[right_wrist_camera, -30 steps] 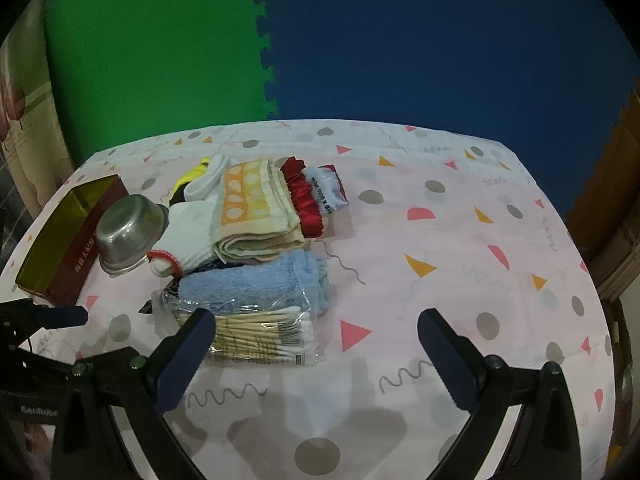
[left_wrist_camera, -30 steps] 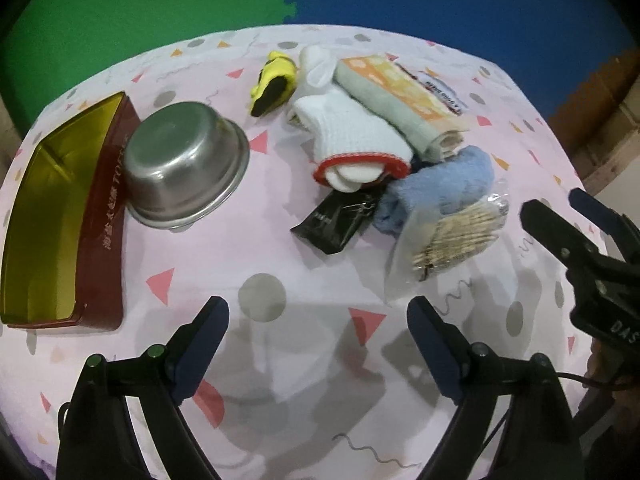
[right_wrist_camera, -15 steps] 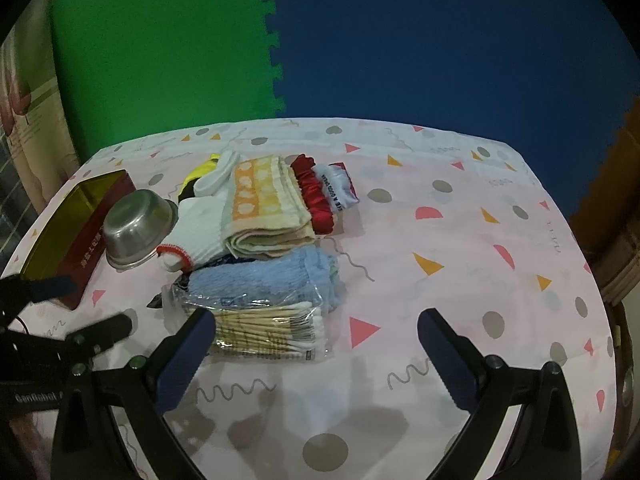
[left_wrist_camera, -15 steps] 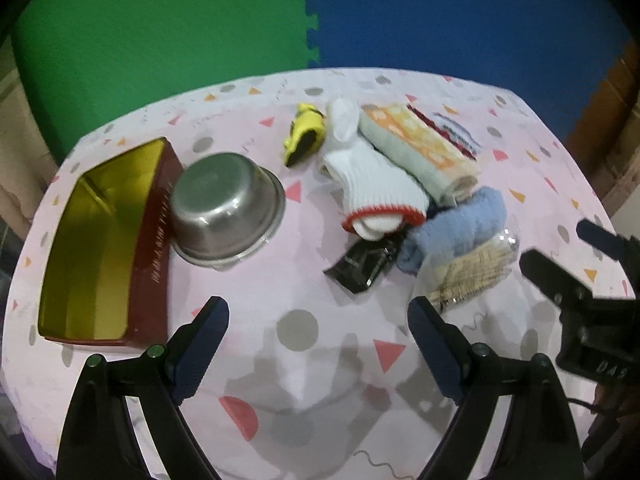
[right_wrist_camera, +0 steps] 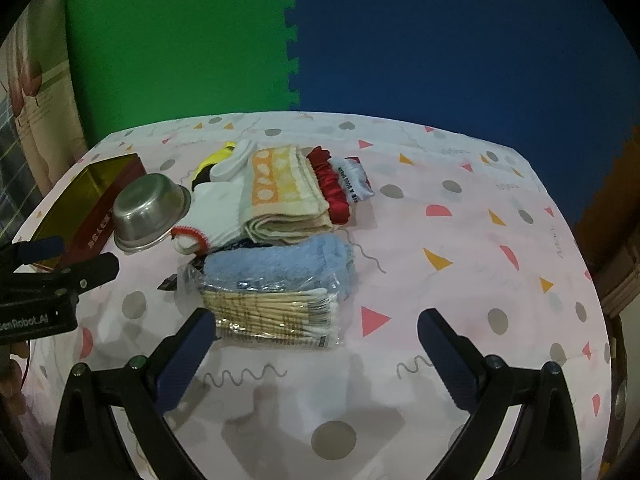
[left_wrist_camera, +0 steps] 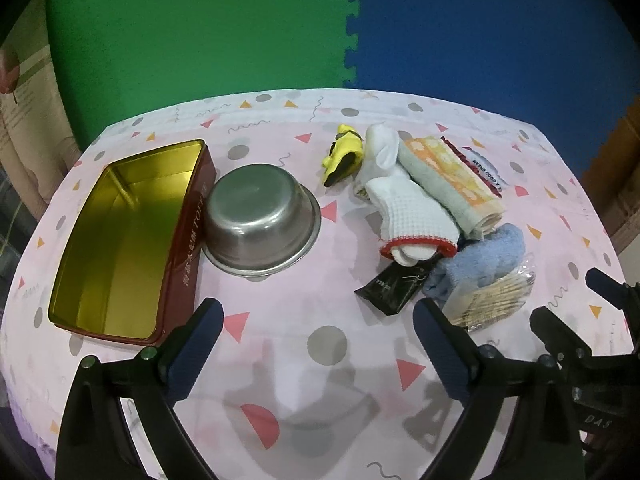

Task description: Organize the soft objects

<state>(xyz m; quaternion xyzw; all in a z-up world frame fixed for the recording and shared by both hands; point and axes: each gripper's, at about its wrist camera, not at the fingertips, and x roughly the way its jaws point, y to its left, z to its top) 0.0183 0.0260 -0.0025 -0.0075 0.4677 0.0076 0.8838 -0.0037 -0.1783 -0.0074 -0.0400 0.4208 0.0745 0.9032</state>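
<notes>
A pile of soft things lies mid-table: a white glove with a red cuff (left_wrist_camera: 408, 208) (right_wrist_camera: 218, 216), a folded orange-and-cream towel (left_wrist_camera: 452, 184) (right_wrist_camera: 280, 192), a light blue towel (left_wrist_camera: 480, 260) (right_wrist_camera: 280, 264), a red satin item (right_wrist_camera: 334, 184) and a yellow-and-black item (left_wrist_camera: 344, 156). A bag of cotton swabs (right_wrist_camera: 276, 312) (left_wrist_camera: 492, 304) lies in front of the blue towel. My left gripper (left_wrist_camera: 316, 340) is open and empty, above the table in front of the pile. My right gripper (right_wrist_camera: 316, 344) is open and empty, just behind the swab bag.
An open red tin with a gold inside (left_wrist_camera: 120, 240) (right_wrist_camera: 80, 204) lies at the left, an upturned steel bowl (left_wrist_camera: 260, 220) (right_wrist_camera: 148, 208) beside it. A black sachet (left_wrist_camera: 396, 284) lies by the glove. Green and blue foam mats stand behind the table.
The left gripper has drawn back and risen, so the tin, bowl and pile sit farther away and more of the wall shows. The right gripper has barely moved. Both stay open.
</notes>
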